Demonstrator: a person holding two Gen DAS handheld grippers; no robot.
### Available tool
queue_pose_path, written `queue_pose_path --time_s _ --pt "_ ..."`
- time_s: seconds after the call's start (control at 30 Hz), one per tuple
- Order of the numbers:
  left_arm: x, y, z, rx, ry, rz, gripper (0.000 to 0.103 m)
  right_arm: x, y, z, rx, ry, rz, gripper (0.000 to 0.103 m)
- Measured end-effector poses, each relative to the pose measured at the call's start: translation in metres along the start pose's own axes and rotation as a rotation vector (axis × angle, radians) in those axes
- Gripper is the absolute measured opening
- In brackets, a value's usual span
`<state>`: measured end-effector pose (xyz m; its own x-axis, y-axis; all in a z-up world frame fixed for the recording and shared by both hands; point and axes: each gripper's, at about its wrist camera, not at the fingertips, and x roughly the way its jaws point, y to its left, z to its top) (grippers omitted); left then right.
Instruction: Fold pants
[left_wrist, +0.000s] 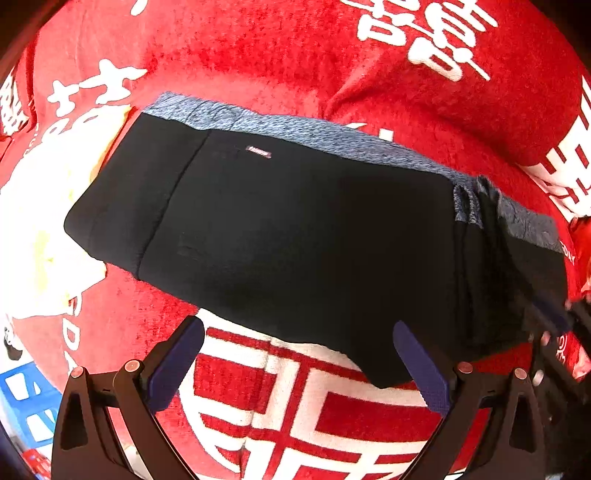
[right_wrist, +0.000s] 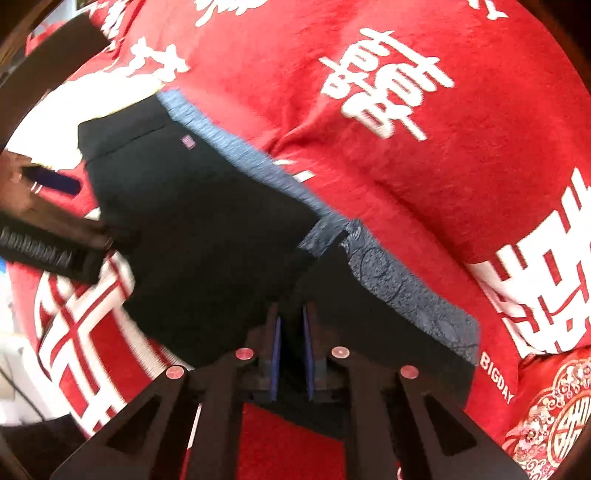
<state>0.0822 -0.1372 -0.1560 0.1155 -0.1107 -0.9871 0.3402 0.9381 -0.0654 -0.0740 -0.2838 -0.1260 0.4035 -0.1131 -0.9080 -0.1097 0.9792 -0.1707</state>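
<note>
The pants (left_wrist: 295, 229) lie flat across the red blanket (left_wrist: 258, 55), black with a grey-blue band (left_wrist: 317, 133) along the far edge; they look already folded lengthwise, so the step in hand is, by my reading, the grasp for the next cross fold. The right gripper (right_wrist: 293, 332) sits at the pants' right end, near edge; its 2 pads stand narrow, with black cloth pinched between them, and the fabric puckers just above the tips. The left gripper (left_wrist: 299, 332) hangs over the near edge with its jaws wide, holding nothing; its right pad (left_wrist: 421, 362) overlaps the hem. The next move likely calls for lifting the right end, carrying it leftward over the body; the left gripper could pin the cloth so it does not drag.
</note>
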Motion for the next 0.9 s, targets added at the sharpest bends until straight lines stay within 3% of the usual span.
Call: queue_pose_path --time_s 0.17,0.5,0.7,0.8,0.9 --pt "0.006 0.007 -0.001 -0.027 0.004 0.016 0.103 0.029 0.017 -0.011 -0.021 0.046 -0.004 0.012" --pt "0.012 0.009 0.000 -0.028 0.012 0.018 0.103 0.023 0.013 -0.005 0.001 0.076 0.002 0.018" --pt "0.012 0.019 0.003 -0.049 0.020 0.009 0.103 0.022 0.009 0.003 0.061 0.115 0.032 0.024" --pt "0.013 0.024 0.001 -0.059 0.022 0.007 0.103 0.019 0.013 0.006 0.074 0.120 0.084 0.032" --pt "0.012 0.028 0.000 -0.067 0.022 0.003 0.103 0.009 0.018 0.009 0.092 0.103 0.126 0.032"
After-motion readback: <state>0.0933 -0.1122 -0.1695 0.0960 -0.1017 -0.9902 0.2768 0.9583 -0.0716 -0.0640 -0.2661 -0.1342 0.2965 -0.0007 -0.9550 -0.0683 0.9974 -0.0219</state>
